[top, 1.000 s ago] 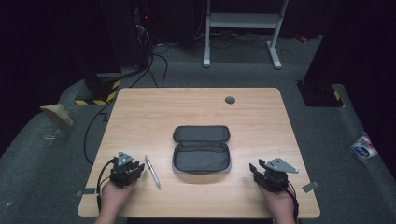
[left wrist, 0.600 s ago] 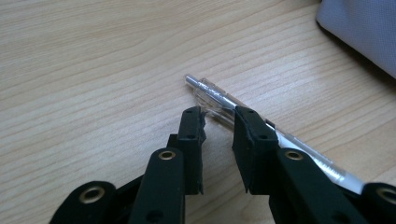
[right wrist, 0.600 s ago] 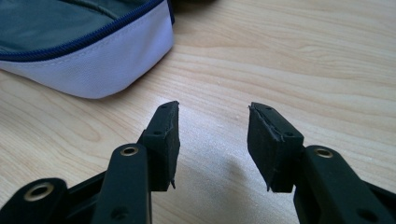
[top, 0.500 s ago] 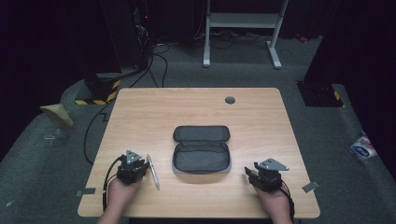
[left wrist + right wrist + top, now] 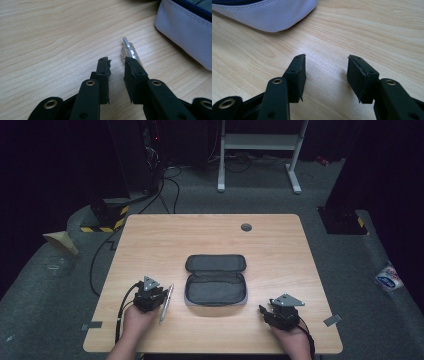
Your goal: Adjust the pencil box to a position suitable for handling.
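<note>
A grey zip pouch [image 5: 215, 282] lies open in the middle of the wooden table [image 5: 210, 240]. A clear pen [image 5: 166, 302] lies on the table just left of the pouch. My left gripper [image 5: 148, 295] sits right beside the pen, on its left. In the left gripper view its jaws [image 5: 117, 61] are open by a narrow gap with nothing between them, and the pen's tip [image 5: 128, 48] pokes out past the right jaw, with the pouch [image 5: 185, 32] behind. My right gripper [image 5: 282, 312] rests near the front right and is open [image 5: 325, 58] over bare wood, with the pouch's edge [image 5: 274, 17] ahead.
A round cable hole [image 5: 246, 227] sits near the table's back edge. Cables [image 5: 107, 270] hang off the left side onto the grey floor. A white stand [image 5: 260, 150] is behind the table. The front edge is close under both hands.
My left gripper has slid right and slightly forward, up against the pen. My right gripper has shifted left and back toward the front edge. The pouch and pen stay put.
</note>
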### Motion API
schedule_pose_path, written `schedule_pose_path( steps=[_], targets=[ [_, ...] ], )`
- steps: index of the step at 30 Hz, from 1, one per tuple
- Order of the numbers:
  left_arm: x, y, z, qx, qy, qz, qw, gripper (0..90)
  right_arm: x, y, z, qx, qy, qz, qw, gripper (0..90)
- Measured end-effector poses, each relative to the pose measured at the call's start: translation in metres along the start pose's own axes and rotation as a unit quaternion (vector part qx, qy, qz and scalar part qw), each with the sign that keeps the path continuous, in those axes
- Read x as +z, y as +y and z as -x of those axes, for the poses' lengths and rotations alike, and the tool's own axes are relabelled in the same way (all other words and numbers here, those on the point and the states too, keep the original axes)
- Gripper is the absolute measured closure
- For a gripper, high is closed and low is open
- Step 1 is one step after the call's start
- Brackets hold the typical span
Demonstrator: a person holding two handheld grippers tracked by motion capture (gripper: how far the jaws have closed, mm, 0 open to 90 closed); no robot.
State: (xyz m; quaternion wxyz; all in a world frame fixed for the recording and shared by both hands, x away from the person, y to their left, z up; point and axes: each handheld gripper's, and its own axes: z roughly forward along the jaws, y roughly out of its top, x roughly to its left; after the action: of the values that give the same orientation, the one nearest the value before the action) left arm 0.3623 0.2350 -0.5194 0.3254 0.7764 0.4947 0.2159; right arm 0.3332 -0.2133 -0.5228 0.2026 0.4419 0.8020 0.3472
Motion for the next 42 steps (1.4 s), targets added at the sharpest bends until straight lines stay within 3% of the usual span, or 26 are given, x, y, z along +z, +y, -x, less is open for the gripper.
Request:
schedule_pose_path(
  steps=[7, 9, 11, 13, 22, 28, 34, 42],
  targets=[
    [-0.008, -0.001, 0.001, 0.002, 0.007, 0.007, 1.0, 72.4, 0.0, 0.0, 0.0, -0.001, 0.0, 0.0, 1.0, 48.8],
    [-0.016, -0.002, 0.003, -0.011, -0.008, 0.017, 0.9998, 70.9, 0.0, 0.0, 0.0, -0.001, 0.0, 0.0, 1.0, 48.9],
    [-0.023, -0.005, 0.007, -0.011, -0.017, 0.021, 0.9996, 68.9, 0.0, 0.0, 0.0, 0.0, 0.0, 0.0, 1.0, 48.9],
    [-0.026, -0.008, 0.013, -0.002, -0.015, 0.014, 0.9998, 67.8, 0.0, 0.0, 0.0, 0.0, 0.0, 0.0, 1.0, 48.9],
    [-0.029, -0.015, 0.026, -0.003, -0.033, -0.01, 0.9994, 67.3, 0.001, 0.001, 0.0, -0.003, 0.001, 0.0, 1.0, 48.9],
    [-0.028, -0.016, 0.035, 0.007, -0.015, -0.015, 0.9997, 68.3, 0.001, 0.001, 0.0, -0.004, 0.002, 0.001, 1.0, 48.9],
    [-0.025, -0.017, 0.033, 0.011, -0.002, -0.022, 0.9997, 69.9, 0.001, 0.001, 0.0, -0.004, 0.001, 0.001, 1.0, 49.0],
    [-0.025, -0.017, 0.032, 0.008, -0.012, -0.023, 0.9996, 77.0, 0.0, 0.0, 0.0, -0.002, -0.001, 0.0, 1.0, 49.1]
  ],
)
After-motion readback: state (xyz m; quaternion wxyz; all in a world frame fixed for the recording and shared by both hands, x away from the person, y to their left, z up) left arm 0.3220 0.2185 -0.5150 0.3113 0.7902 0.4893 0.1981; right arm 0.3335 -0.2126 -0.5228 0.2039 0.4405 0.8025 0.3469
